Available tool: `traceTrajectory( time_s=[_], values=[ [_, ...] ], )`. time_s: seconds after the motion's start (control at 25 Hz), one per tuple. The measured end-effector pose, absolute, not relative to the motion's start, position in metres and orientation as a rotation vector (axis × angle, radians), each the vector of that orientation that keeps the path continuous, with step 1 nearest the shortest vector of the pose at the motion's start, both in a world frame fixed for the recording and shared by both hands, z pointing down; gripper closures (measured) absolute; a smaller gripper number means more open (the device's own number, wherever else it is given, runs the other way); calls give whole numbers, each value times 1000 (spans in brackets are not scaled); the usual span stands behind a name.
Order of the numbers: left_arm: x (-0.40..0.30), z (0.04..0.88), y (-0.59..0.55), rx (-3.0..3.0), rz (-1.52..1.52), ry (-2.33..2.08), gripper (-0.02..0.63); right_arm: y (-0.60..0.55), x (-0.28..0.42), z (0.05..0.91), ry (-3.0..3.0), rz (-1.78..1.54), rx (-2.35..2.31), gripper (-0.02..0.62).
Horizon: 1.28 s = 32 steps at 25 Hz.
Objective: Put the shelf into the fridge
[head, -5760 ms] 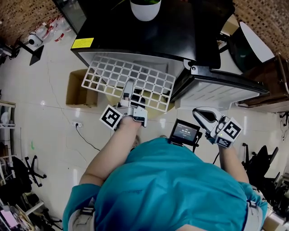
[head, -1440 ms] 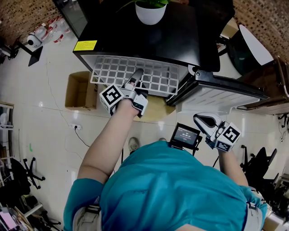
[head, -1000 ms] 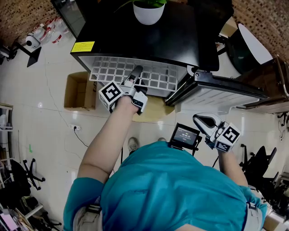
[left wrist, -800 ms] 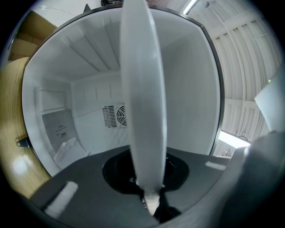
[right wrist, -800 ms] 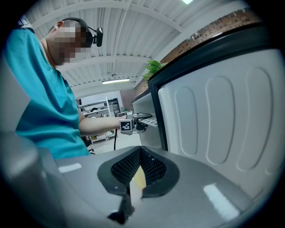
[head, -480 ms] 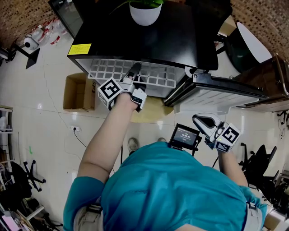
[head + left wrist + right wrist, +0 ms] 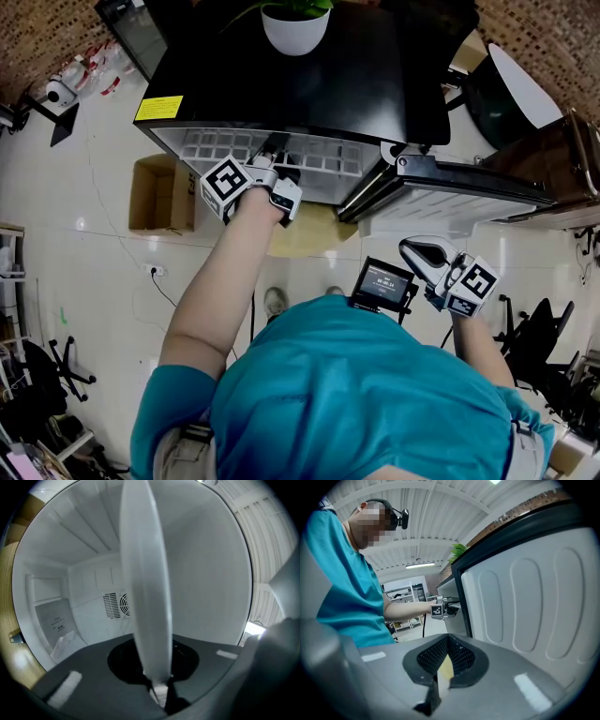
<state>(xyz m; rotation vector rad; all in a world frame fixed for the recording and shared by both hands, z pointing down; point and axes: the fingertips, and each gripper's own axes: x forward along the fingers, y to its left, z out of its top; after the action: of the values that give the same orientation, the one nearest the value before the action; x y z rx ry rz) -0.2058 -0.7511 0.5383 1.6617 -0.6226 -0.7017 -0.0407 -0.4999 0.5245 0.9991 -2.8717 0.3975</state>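
Since the earlier head-view frames the shelf [image 7: 323, 163] has slid nearly all the way under the top of the fridge [image 7: 309, 75]. Only a narrow strip of its lattice now shows, just ahead of the left gripper [image 7: 274, 150]. The right gripper [image 7: 420, 252] hangs well off to the side, below the open door [image 7: 459, 199].

In the left gripper view, the left gripper [image 7: 159, 694] is clamped tight on the shelf's near edge. The shelf [image 7: 143, 588] appears edge-on and runs straight ahead from the jaws into the white cavity, toward the vent [image 7: 117, 605] on the back wall. Any remaining push probably follows that same line.

In the right gripper view, the right gripper [image 7: 438, 686] has its jaws pressed together on nothing, with the door liner [image 7: 534, 597] just beside it.
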Motion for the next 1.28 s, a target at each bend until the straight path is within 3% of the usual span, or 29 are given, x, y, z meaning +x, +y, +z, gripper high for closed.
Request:
traceTrajectory(
  time_s=[1.28],
  values=[
    [-191,533,-790,1679,-694,-638,575,-509,-34,533,-2863,427,1016,594]
  ],
)
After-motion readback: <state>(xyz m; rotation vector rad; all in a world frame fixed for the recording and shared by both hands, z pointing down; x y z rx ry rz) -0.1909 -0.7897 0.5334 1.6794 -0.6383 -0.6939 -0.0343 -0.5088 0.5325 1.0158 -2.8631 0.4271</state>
